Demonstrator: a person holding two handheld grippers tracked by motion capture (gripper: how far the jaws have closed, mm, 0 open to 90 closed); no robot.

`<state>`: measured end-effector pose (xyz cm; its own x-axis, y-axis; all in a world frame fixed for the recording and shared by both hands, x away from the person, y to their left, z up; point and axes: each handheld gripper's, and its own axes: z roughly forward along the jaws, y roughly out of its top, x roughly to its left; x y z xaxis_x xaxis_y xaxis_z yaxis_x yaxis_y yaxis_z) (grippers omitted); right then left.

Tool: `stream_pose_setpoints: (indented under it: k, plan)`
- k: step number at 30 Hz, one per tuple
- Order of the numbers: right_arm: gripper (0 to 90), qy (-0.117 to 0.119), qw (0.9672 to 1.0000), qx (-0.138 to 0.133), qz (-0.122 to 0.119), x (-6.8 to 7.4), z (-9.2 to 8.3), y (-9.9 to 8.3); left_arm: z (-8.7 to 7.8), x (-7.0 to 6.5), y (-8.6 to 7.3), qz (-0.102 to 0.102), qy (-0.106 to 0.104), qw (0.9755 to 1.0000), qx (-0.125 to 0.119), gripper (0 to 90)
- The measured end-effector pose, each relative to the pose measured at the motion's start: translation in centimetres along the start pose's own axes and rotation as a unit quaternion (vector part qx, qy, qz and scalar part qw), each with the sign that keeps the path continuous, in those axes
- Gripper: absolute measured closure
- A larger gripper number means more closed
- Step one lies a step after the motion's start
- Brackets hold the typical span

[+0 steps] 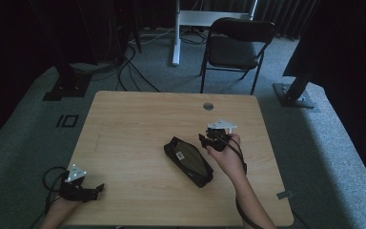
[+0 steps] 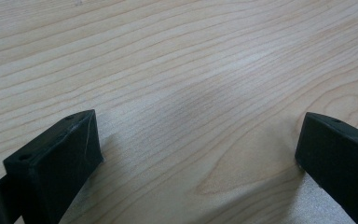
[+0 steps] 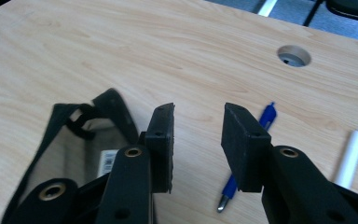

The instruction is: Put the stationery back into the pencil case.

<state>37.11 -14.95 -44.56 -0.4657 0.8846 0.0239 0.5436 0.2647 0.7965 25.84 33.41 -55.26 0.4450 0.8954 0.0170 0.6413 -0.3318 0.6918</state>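
A black zip pouch (image 1: 189, 161) lies at an angle in the middle of the wooden table (image 1: 138, 124). In the right gripper view the pouch (image 3: 74, 149) gapes open and a white label shows inside. My right gripper (image 1: 205, 139) hovers at the pouch's far right end. Its jaws (image 3: 198, 114) stand apart with nothing between them, so it is open. A blue pen (image 3: 268, 114) lies just beyond its right jaw, and a white pen (image 3: 349, 158) lies farther right. My left gripper (image 1: 97, 188) rests at the table's near left corner. It is open over bare wood (image 2: 200, 126).
A round cable hole (image 1: 208, 106) sits near the table's far edge. Behind the table a black chair (image 1: 236, 45) stands on grey carpet, and cables trail at the far left. Bare wood lies between the pouch and the left gripper.
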Motion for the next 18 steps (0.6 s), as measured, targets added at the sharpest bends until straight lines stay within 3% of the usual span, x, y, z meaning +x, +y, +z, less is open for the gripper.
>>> stream_pose_setpoints:
  k: [18]
  plan:
    - [63.3,-0.062,0.9973,0.009,0.038,-4.8,0.8,-1.5,0.0,0.0,0.0,0.000,0.000,1.0000,0.000,0.2]
